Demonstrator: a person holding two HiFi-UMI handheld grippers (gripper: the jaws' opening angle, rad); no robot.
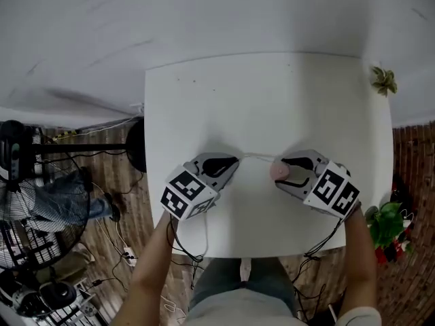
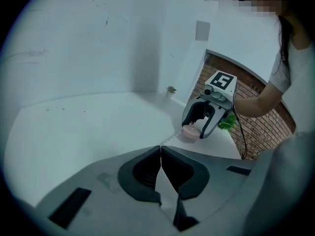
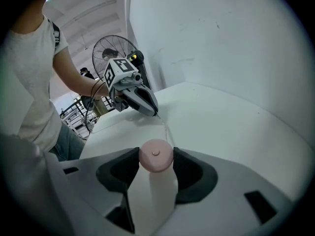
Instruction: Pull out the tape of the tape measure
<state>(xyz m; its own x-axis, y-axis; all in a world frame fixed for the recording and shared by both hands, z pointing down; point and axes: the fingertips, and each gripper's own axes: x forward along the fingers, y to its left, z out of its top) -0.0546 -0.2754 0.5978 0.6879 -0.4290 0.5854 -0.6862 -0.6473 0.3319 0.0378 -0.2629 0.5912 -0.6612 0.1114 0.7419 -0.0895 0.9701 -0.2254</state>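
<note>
A small round pink tape measure [image 3: 156,156] sits between the jaws of my right gripper [image 1: 284,169], which is shut on it; it shows pink in the head view [image 1: 279,171] and in the left gripper view [image 2: 189,132]. A thin white tape [image 1: 257,157] runs from it leftward across the white table [image 1: 272,94] to my left gripper [image 1: 233,161], whose jaws are shut on the tape's end. In the left gripper view the tape [image 2: 167,139] leads away from the closed jaw tips toward the right gripper [image 2: 199,127]. The right gripper view shows the left gripper [image 3: 154,113] holding the tape [image 3: 164,127].
A small green plant [image 1: 384,80] stands at the table's far right corner. A leafy plant [image 1: 386,223] sits on the floor at right, a fan [image 1: 41,202] and cables on the floor at left. A white wall backs the table.
</note>
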